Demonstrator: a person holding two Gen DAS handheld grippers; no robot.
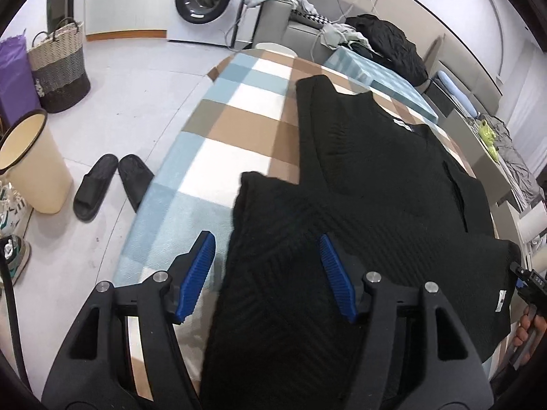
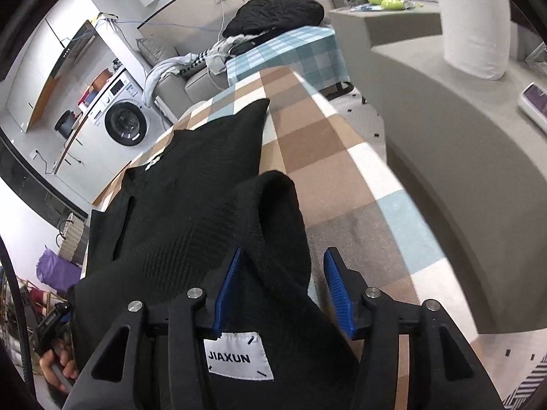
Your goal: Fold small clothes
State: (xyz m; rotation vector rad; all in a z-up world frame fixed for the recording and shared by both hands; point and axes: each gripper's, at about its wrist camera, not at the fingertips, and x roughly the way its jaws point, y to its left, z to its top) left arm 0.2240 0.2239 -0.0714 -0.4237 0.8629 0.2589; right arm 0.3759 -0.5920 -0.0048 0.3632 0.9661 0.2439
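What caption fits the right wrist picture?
Open right hand-held gripper straddling a fold of the black knit vest on the checked blanket.

Both grippers, left gripper (image 1: 266,273) and right gripper (image 2: 283,290), have black frames, silver screws, ribbed blue fingers (image 1: 198,273)

Matt black ribbed knit top (image 1: 393,184) on soft woven checked cloth (image 1: 239,119)
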